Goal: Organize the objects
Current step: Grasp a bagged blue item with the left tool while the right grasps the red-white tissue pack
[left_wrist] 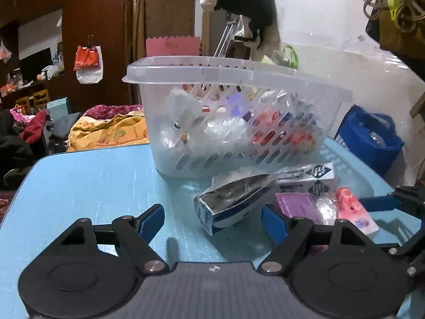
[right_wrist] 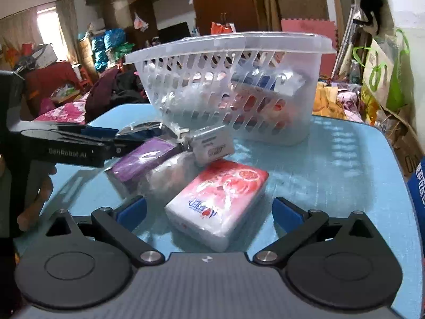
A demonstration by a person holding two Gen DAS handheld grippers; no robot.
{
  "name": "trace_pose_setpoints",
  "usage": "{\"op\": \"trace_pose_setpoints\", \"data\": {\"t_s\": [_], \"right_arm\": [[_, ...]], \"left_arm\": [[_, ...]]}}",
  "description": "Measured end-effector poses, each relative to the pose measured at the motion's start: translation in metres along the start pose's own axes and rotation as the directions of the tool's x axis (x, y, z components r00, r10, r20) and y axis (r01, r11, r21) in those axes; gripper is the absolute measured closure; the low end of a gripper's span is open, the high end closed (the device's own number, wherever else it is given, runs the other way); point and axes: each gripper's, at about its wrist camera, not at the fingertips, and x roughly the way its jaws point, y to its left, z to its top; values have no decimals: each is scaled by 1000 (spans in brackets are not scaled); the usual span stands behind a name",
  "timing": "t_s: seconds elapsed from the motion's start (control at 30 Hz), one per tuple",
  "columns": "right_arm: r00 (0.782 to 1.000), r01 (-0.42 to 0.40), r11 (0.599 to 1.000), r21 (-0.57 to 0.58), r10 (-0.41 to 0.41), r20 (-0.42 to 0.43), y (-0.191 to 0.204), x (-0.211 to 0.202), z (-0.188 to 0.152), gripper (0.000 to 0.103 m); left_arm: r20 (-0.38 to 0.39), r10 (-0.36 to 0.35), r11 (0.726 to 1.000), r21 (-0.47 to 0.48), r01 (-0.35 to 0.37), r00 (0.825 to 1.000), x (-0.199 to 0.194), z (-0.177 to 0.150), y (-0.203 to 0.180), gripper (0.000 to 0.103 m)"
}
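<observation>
A clear plastic basket [left_wrist: 231, 74] [right_wrist: 313, 122] with several packets inside stands on the blue table [left_wrist: 93, 180] [right_wrist: 332, 164]. In front of it lie a silver and blue pouch [left_wrist: 233, 202], a purple packet [left_wrist: 297, 204] [right_wrist: 143, 159], a white box [left_wrist: 316, 175] [right_wrist: 212, 143], a clear bag [right_wrist: 170, 178] and a pink tissue pack [left_wrist: 353, 210] [right_wrist: 220, 202]. My left gripper [left_wrist: 212, 220] is open, its jaws either side of the pouch's near end. My right gripper [right_wrist: 209, 212] is open around the tissue pack's near end.
The left gripper shows from the side in the right wrist view [right_wrist: 79, 143], and the right gripper's fingers reach in at the left view's right edge [left_wrist: 385, 202]. A blue bag [left_wrist: 372, 138] stands beyond the table's right edge. Bedding and clutter lie behind.
</observation>
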Motion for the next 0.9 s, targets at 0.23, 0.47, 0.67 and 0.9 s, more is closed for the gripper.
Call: {"op": "trace_pose_setpoints", "data": {"t_s": [0.23, 0.47, 0.67, 0.9], "right_arm": [[998, 47, 998, -40, -46, 31, 9, -9, -13, 31], [994, 86, 994, -62, -81, 71, 14, -15, -16, 33], [995, 65, 998, -25, -63, 77, 7, -15, -13, 32], [996, 48, 999, -3, -47, 78, 3, -15, -13, 32]], "left_arm": [[-28, 2, 1000, 11, -2, 1000, 3, -3, -1, 73], [38, -27, 1000, -1, 27, 999, -18, -12, 5, 79], [19, -5, 998, 60, 3, 1000, -11, -10, -2, 63], [153, 3, 993, 119, -22, 988, -33, 1, -2, 31]]}}
